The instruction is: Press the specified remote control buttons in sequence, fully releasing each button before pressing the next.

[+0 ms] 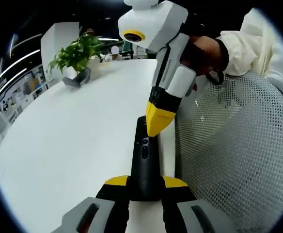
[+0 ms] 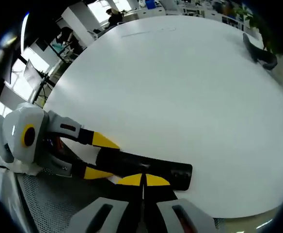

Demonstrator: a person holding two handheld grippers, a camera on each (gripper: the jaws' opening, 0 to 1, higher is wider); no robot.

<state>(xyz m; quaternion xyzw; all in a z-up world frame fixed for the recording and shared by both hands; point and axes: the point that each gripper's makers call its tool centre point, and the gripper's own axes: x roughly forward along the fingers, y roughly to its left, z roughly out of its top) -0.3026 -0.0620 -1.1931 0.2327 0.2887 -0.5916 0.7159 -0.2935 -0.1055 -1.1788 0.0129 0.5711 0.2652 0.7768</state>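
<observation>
Now the left gripper (image 1: 145,187) clamps the light, stiff remote (image 1: 145,165) by its near end, while the right gripper (image 2: 143,180), jaws together (2 tips as one), presses its buttons.

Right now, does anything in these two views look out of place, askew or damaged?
Nothing stands out. The long black remote control lies flat at the edge of the round white table, held by the left gripper, with the shut right gripper tip on its buttons. The green potted plant stands upright.
</observation>
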